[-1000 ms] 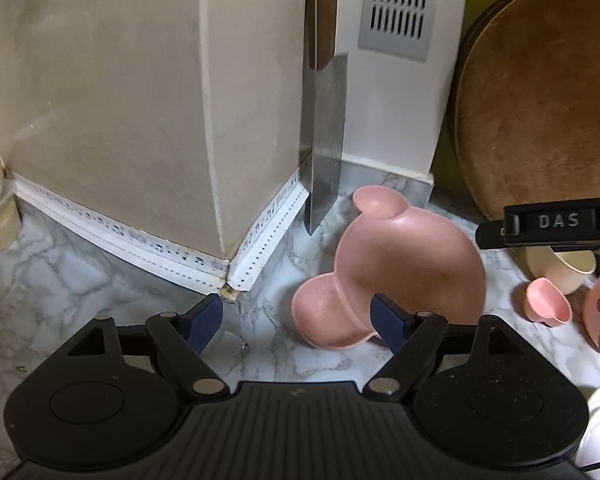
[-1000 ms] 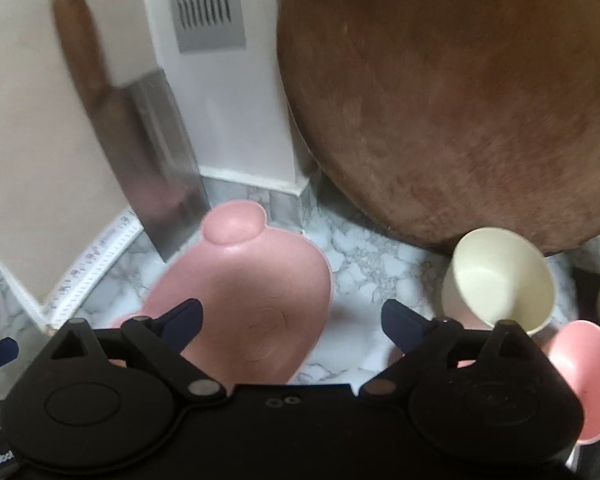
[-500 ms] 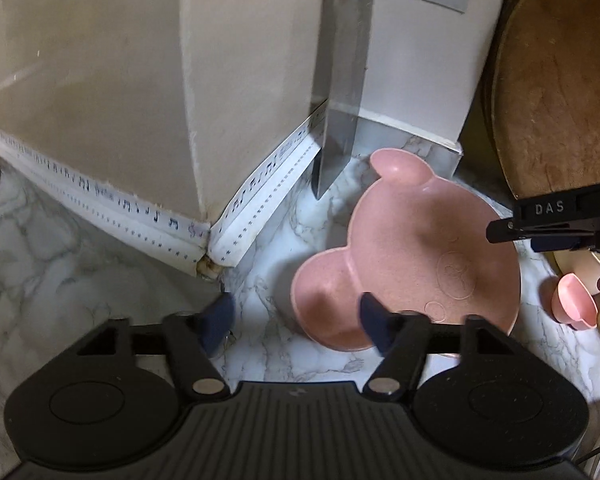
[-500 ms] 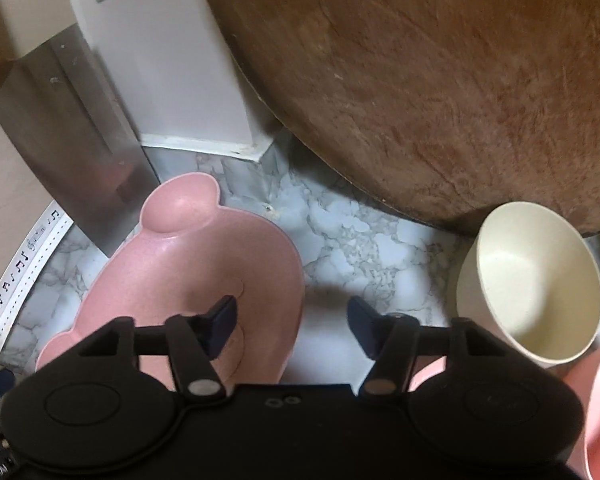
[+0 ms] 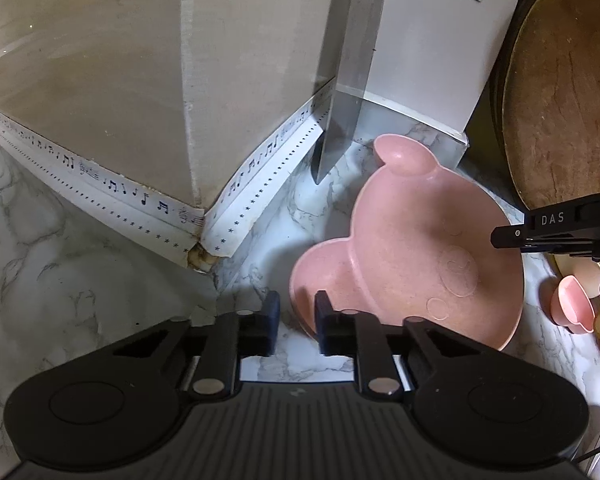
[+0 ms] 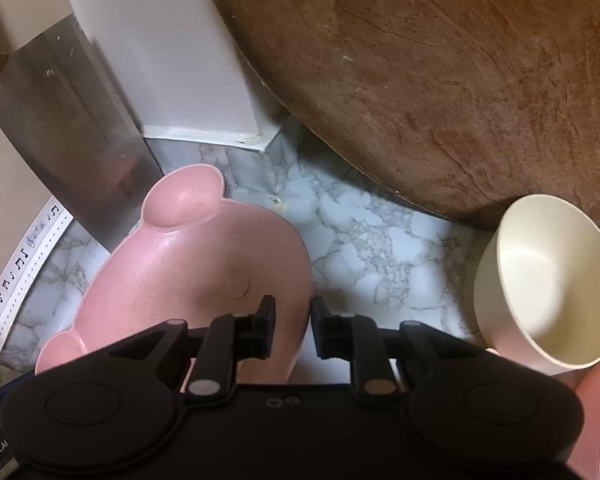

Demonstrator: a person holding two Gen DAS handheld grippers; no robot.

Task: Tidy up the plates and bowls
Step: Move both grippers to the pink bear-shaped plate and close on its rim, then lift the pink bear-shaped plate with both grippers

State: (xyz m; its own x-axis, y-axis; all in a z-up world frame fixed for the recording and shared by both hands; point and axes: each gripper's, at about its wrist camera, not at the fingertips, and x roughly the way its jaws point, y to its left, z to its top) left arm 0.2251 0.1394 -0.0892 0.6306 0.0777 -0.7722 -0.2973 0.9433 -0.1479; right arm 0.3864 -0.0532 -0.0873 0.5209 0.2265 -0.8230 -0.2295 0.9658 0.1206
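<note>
Both grippers are closing on the rim of the pink bear-shaped plate (image 5: 412, 248), which sits on the marble counter (image 5: 60, 248) at frame centre. The left gripper (image 5: 297, 322) pinches its lower ear; the right gripper (image 6: 292, 330) pinches its right edge. A cream bowl (image 6: 548, 288) stands at the right.

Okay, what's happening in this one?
A person holds a claw in each hand over a marble counter, both working on the pink bear-shaped plate. The left claw is closing across the rim at one ear, and the right claw is closing across the rim on the opposite side. The plate is still resting on the counter. A cream bowl sits to the right, with a cleaver and a round wooden board leaning behind.
</note>
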